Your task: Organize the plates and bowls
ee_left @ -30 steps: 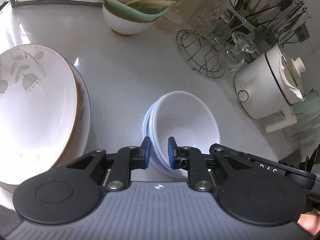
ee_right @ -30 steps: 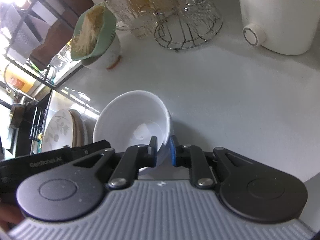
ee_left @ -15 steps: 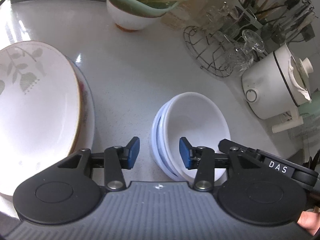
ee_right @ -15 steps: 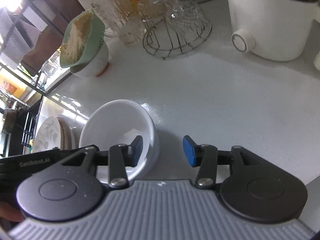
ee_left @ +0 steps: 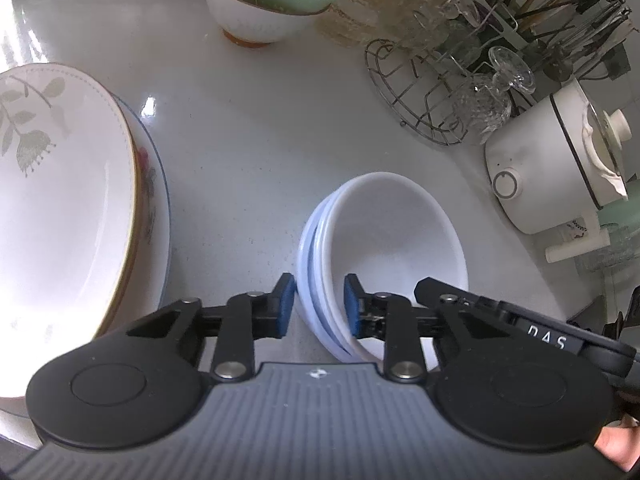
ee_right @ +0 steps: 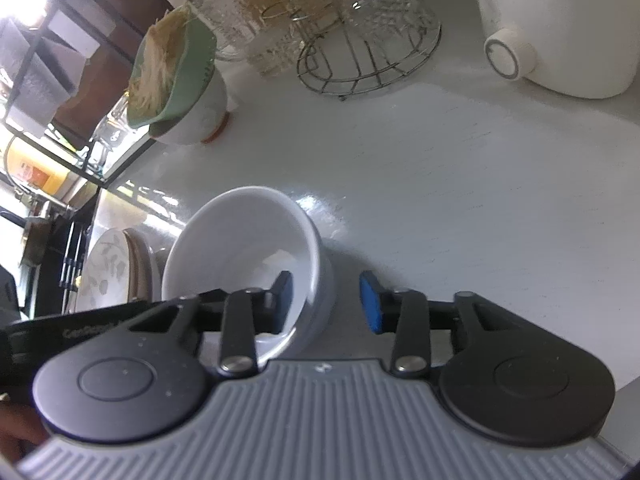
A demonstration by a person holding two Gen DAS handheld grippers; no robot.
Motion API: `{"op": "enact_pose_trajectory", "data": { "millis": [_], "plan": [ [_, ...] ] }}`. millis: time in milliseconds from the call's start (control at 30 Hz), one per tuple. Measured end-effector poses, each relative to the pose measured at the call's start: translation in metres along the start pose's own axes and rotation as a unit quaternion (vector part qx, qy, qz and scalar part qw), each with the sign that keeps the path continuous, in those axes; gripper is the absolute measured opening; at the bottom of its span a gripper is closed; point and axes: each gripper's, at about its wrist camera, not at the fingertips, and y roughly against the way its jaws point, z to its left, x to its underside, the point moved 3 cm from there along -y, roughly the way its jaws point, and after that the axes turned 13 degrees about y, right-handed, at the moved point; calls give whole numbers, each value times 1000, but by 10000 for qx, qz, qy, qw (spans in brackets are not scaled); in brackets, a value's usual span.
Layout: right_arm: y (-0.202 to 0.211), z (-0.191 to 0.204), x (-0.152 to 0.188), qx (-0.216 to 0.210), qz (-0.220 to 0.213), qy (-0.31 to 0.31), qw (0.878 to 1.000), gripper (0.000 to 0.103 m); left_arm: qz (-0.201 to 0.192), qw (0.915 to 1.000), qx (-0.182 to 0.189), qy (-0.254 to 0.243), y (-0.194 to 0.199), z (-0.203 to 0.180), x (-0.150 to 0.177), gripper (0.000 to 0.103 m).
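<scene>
While both my grippers straddle the near rim of the stack of white bowls [ee_left: 384, 248], neither has a firm bite on it. My left gripper [ee_left: 318, 304] has one pad outside the rim and one inside the top bowl; its jaws have just been closing with the rim between them, yet I see a sliver of gap, so I judge them unclamped. My right gripper [ee_right: 328, 300] sits on the opposite side of the rim, left pad inside the bowl, right pad plainly clear of the outer wall; its jaws have also just been closing, and they stand released.

That stack rests on the white bench [ee_left: 248, 152], right of the stack of plates [ee_left: 72, 216] and near of the wire rack [ee_left: 424, 96].

I judge these bowls to be glazed ceramic: stiff, smooth, slippery under rubber pads, fairly heavy as a nested set, and liable to chip. Each rim is thin, and the nested bowls sit slightly offset, so pinching only the top one may lift it alone. My best hold is across the rim wall on two opposite sides, pads set deep, squeezing evenly.
</scene>
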Motion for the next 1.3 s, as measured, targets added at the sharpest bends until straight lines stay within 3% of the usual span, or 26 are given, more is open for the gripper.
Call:
{"op": "enact_pose_trajectory", "data": {
  "millis": [100, 300, 1300],
  "plan": [
    [-3, 2, 1, -38, 49, 34, 10000, 23, 7, 10000, -22, -24, -1, -1, -1, 23],
    [1, 4, 1, 10, 27, 24, 10000, 18, 66, 10000, 43, -29, 4, 0, -1, 21],
    [80, 79, 6, 605, -640, -459, 9951, 18, 419, 9932, 565, -929, 111, -5, -16, 21]
  ]
}}
